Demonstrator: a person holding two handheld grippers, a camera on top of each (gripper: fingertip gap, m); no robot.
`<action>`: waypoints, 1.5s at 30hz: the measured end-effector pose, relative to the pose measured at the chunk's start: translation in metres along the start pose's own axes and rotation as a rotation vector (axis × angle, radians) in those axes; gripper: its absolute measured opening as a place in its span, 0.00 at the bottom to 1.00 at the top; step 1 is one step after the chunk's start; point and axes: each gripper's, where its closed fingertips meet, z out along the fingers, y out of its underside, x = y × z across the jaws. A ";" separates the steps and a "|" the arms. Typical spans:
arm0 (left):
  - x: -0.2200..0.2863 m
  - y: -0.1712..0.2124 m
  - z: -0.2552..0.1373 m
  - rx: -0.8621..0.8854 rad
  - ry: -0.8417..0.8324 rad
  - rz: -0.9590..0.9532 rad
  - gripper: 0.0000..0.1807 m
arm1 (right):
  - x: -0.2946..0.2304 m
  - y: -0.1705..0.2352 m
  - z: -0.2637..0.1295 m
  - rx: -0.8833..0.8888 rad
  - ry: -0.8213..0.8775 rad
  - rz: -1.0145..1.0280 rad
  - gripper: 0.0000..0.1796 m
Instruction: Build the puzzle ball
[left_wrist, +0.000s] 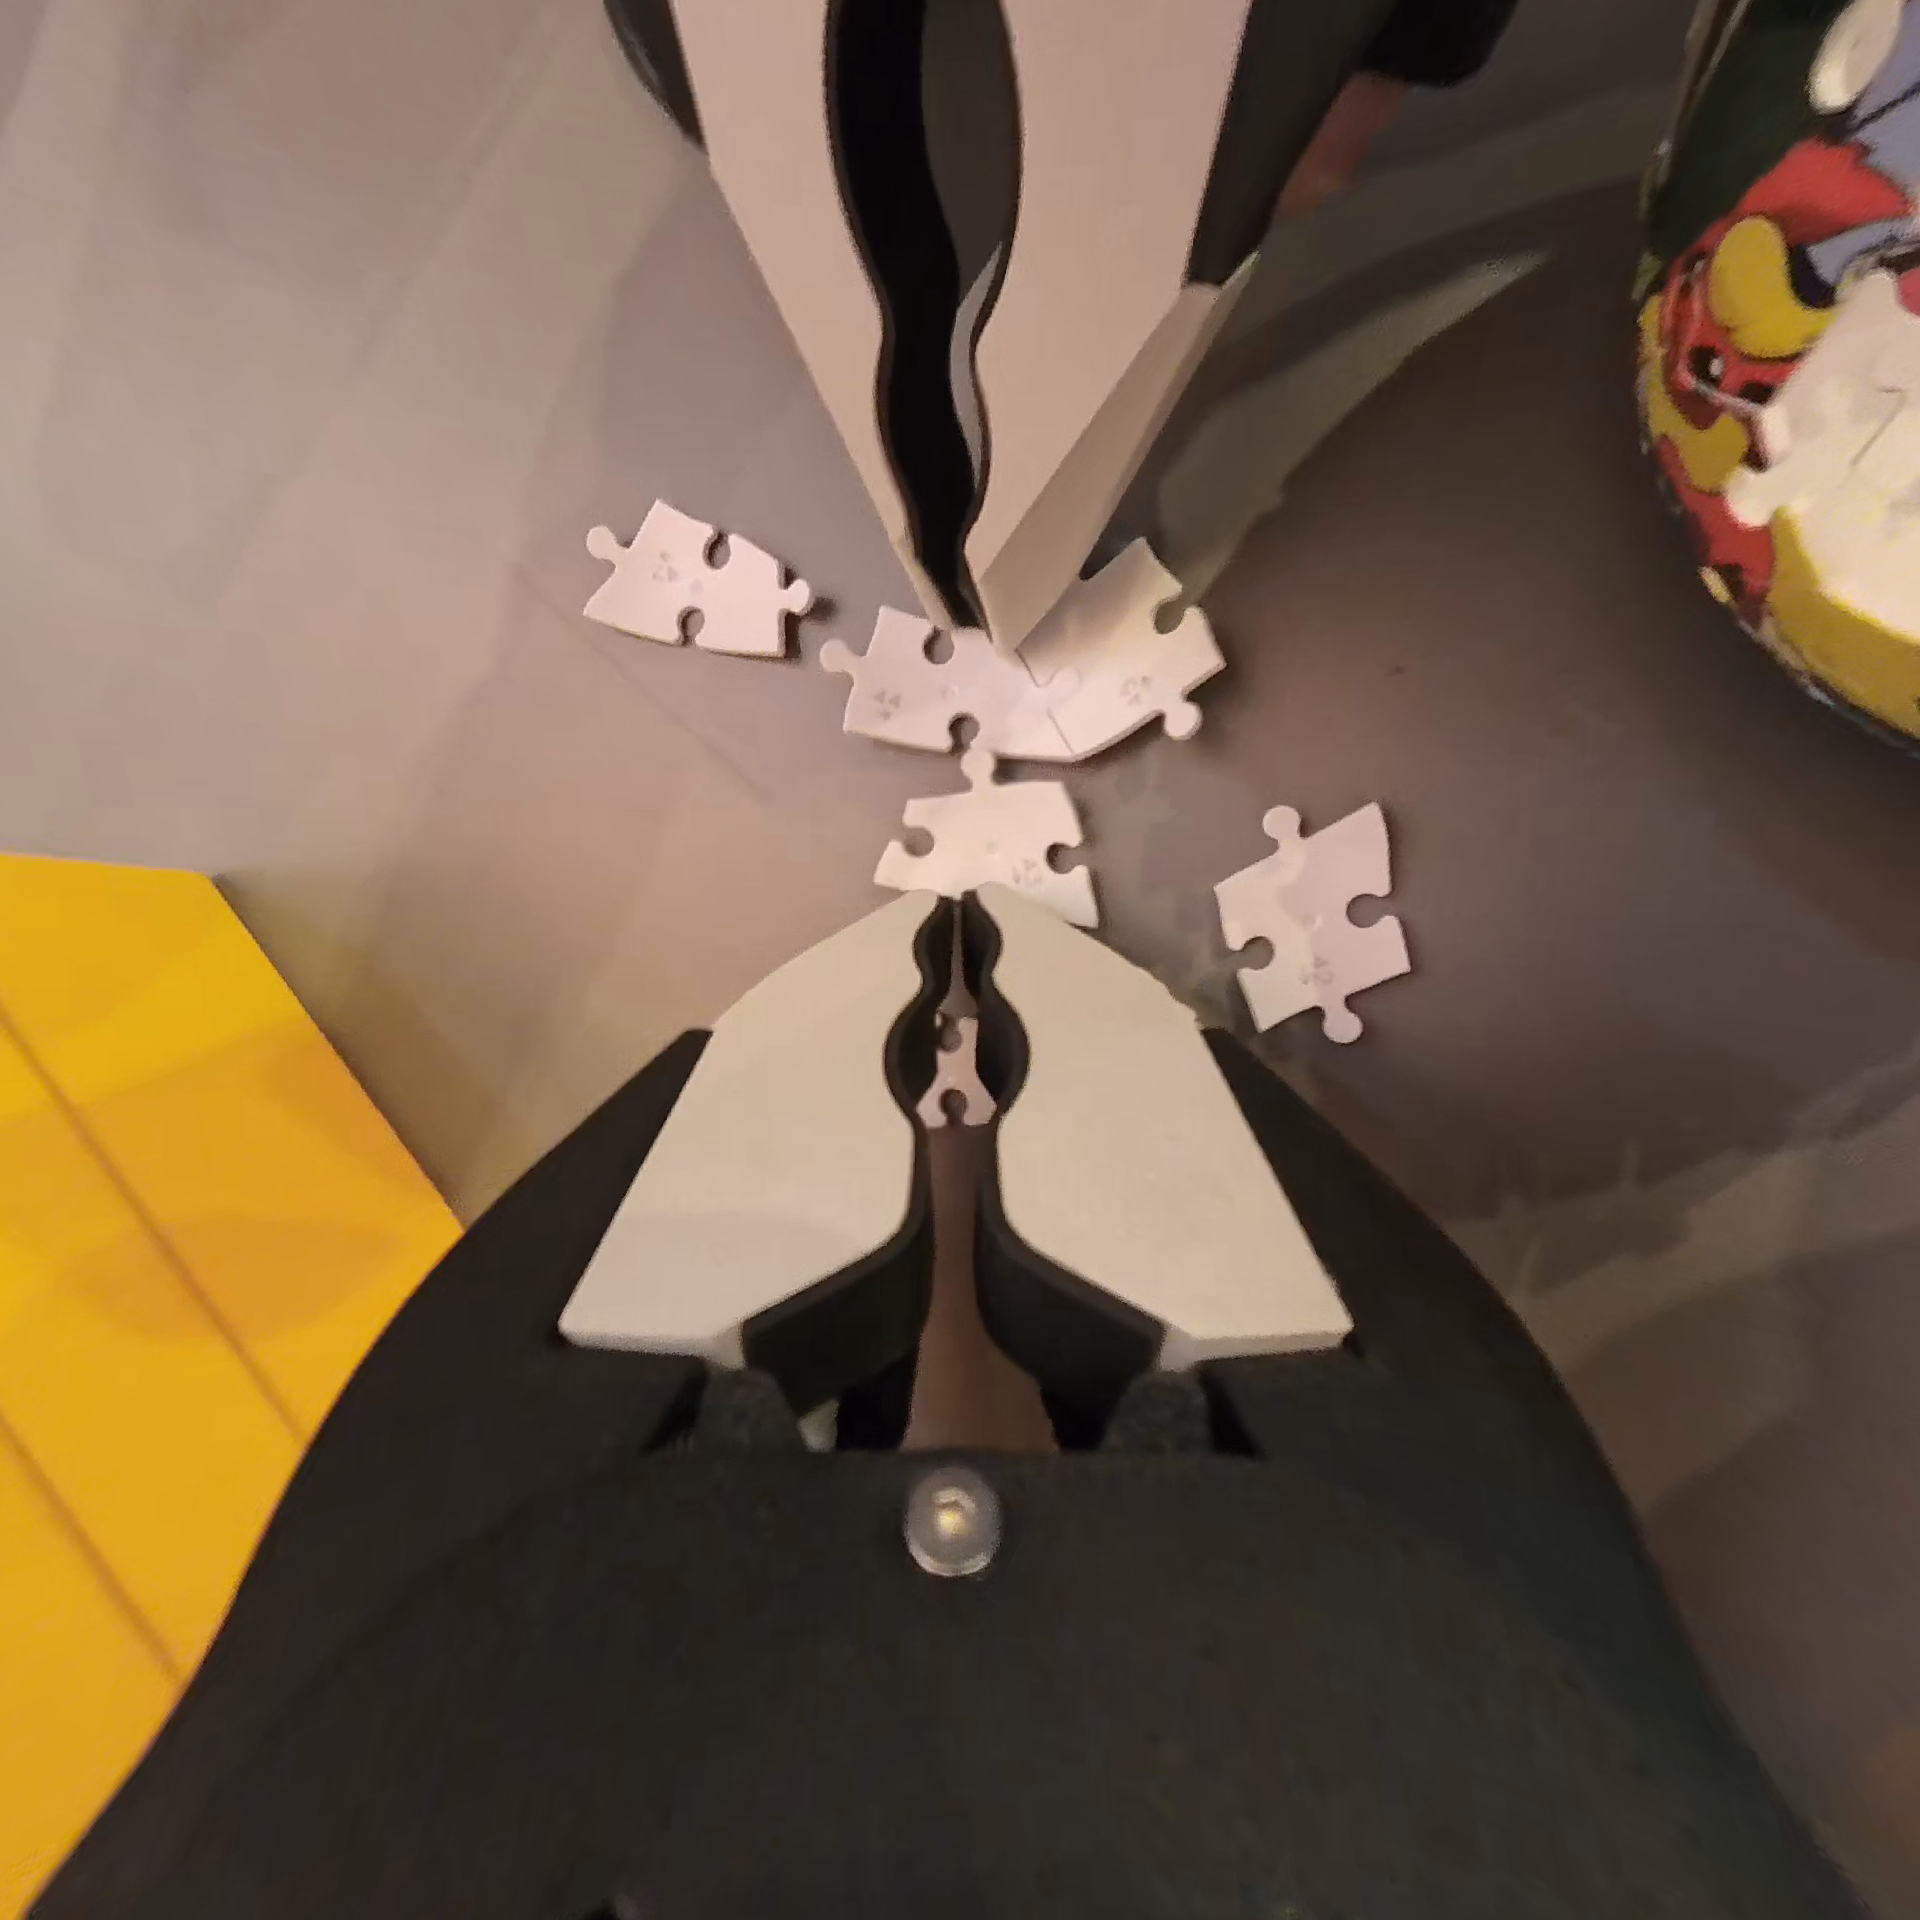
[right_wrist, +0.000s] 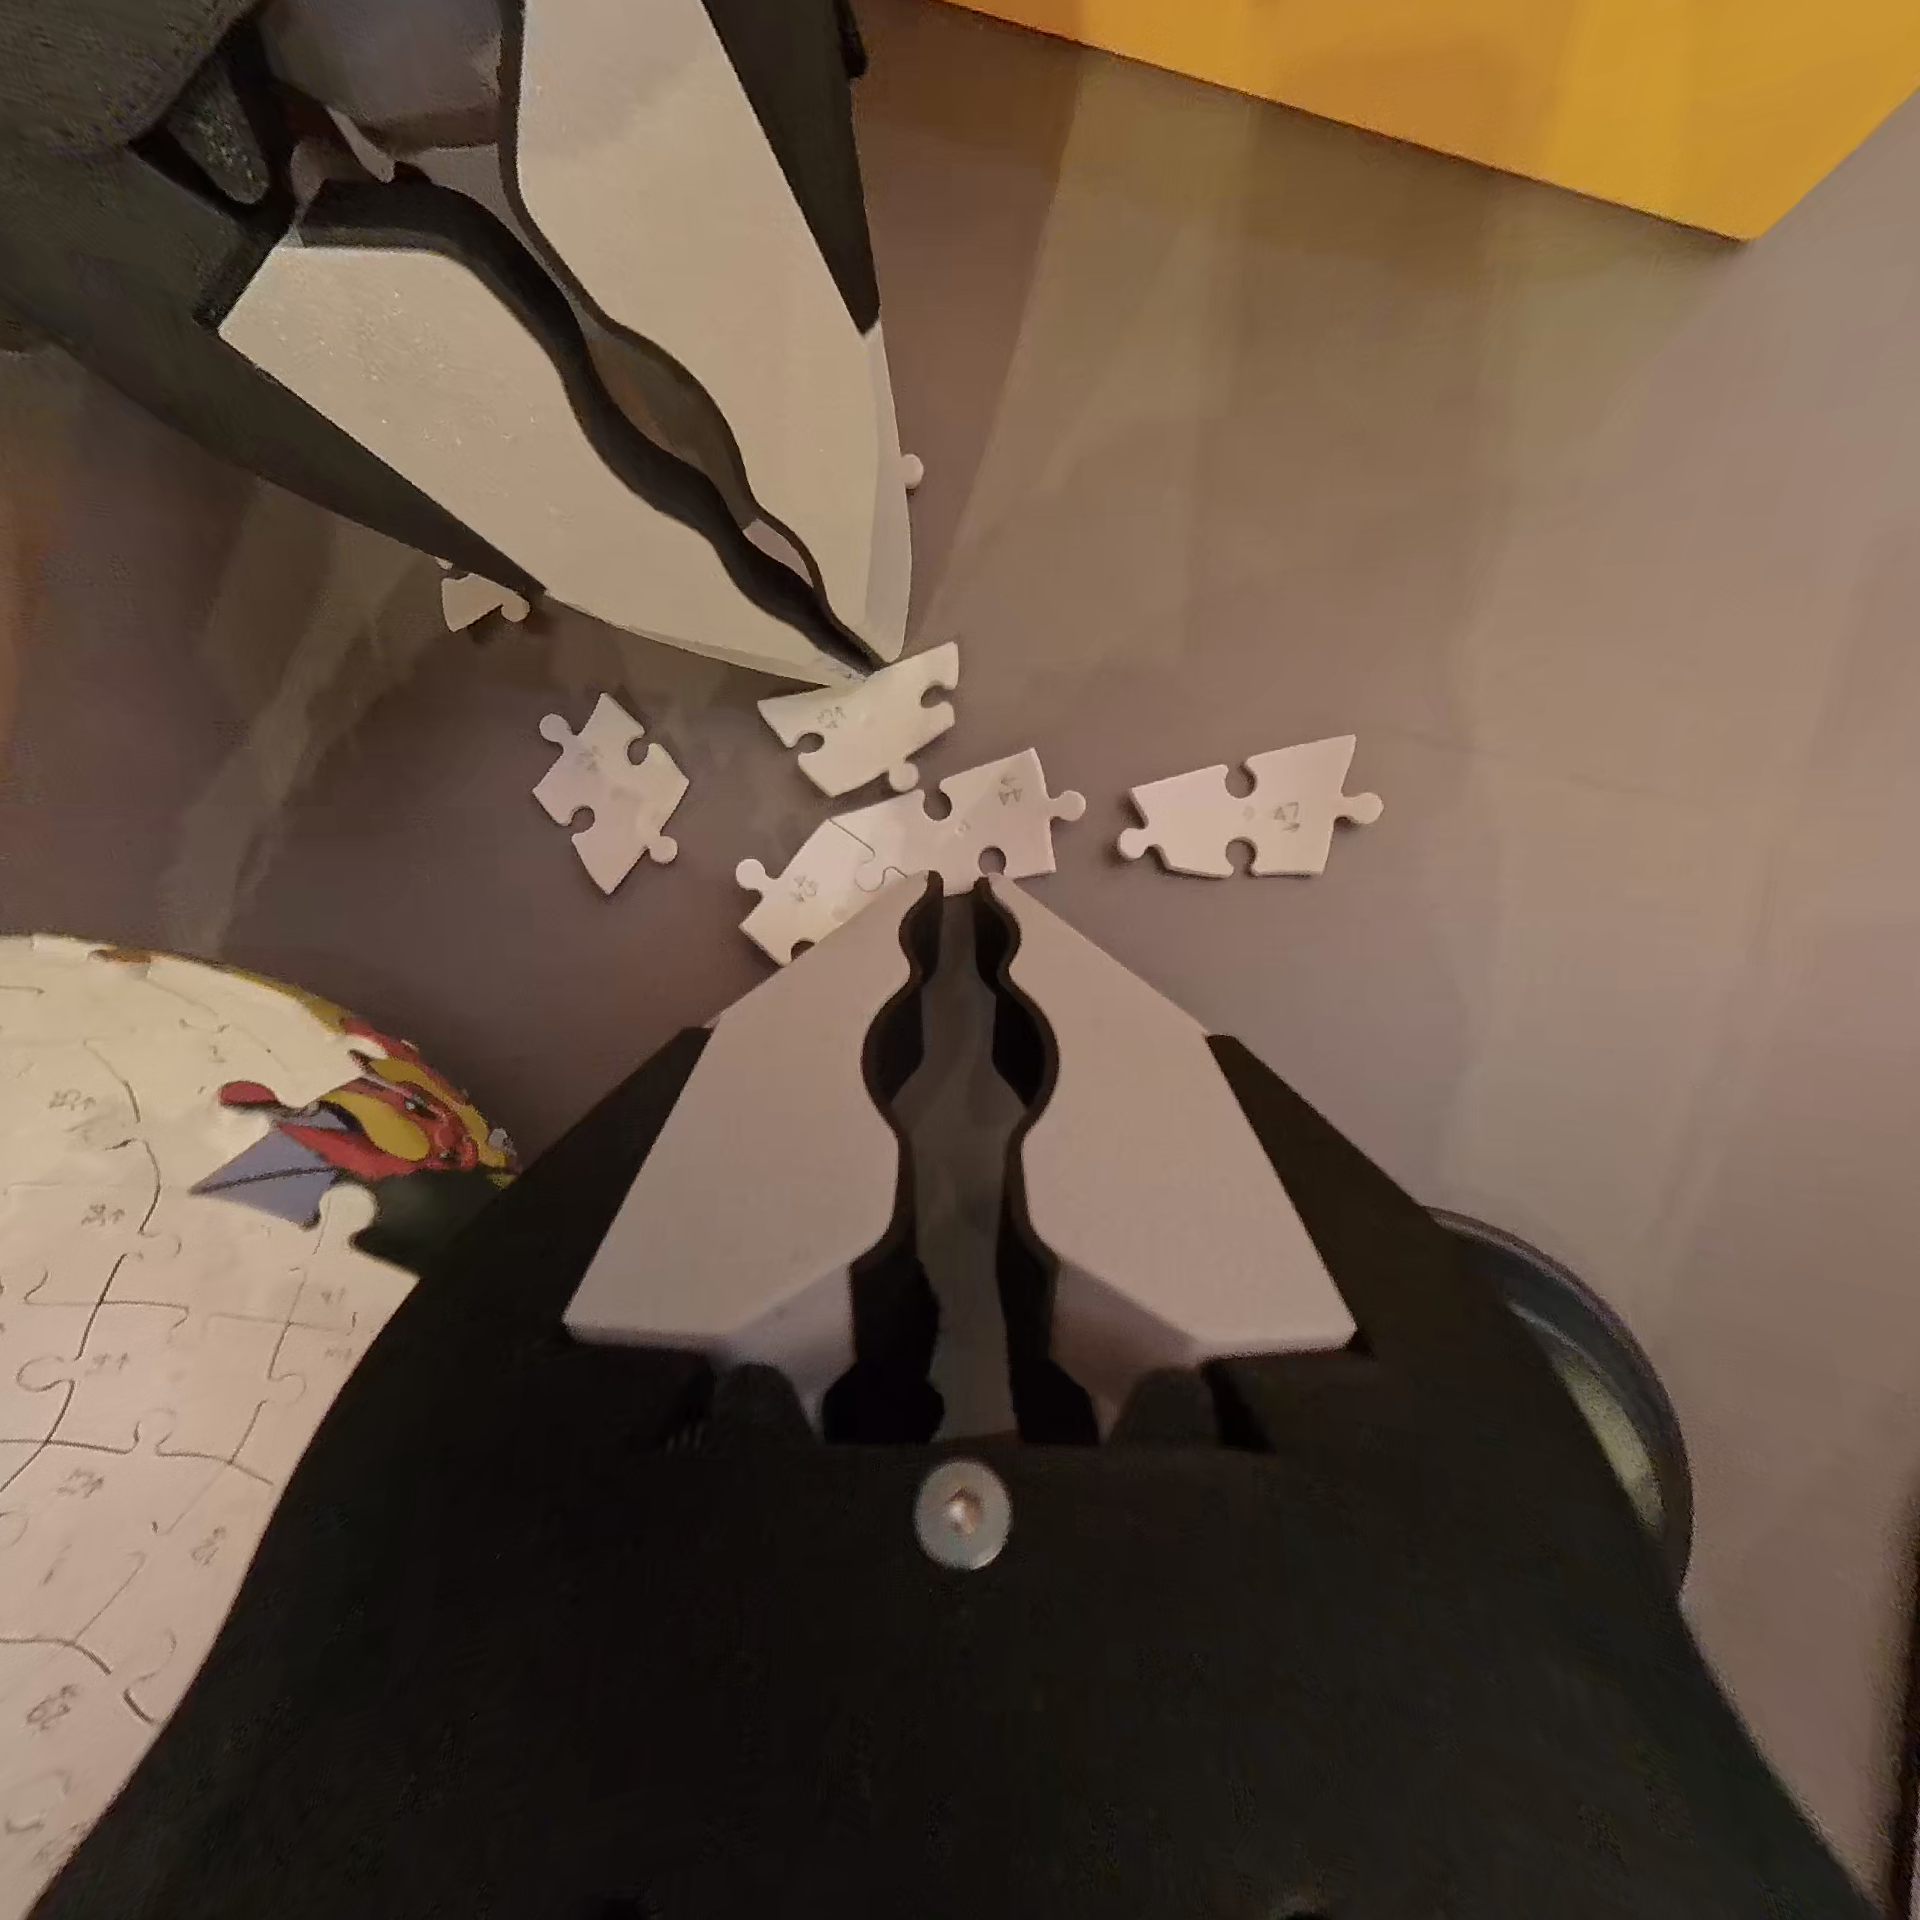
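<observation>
Left gripper (left_wrist: 957, 906) pressed together, tips on loose piece (left_wrist: 987, 844); right gripper (right_wrist: 958, 883) closed over joined pieces (right_wrist: 914, 847).

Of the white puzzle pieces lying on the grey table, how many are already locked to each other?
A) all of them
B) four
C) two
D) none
C: one joined pair lies in the middle, with the tab of one piece in the socket of the other. No other link shows.

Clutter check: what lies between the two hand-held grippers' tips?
Left wrist view: joined pair of pieces and a single piece, between left hand-held gripper and right hand-held gripper.
</observation>
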 end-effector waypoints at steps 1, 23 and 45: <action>0.001 0.000 0.000 0.001 -0.003 -0.018 0.00 | 0.000 0.001 0.000 0.002 -0.002 0.003 0.02; -0.010 -0.003 -0.003 0.018 -0.041 -0.039 0.02 | 0.000 0.005 -0.004 0.013 -0.002 0.018 0.02; -0.018 0.007 -0.008 -0.060 -0.070 -0.030 0.02 | -0.002 0.004 -0.002 0.019 0.003 0.026 0.02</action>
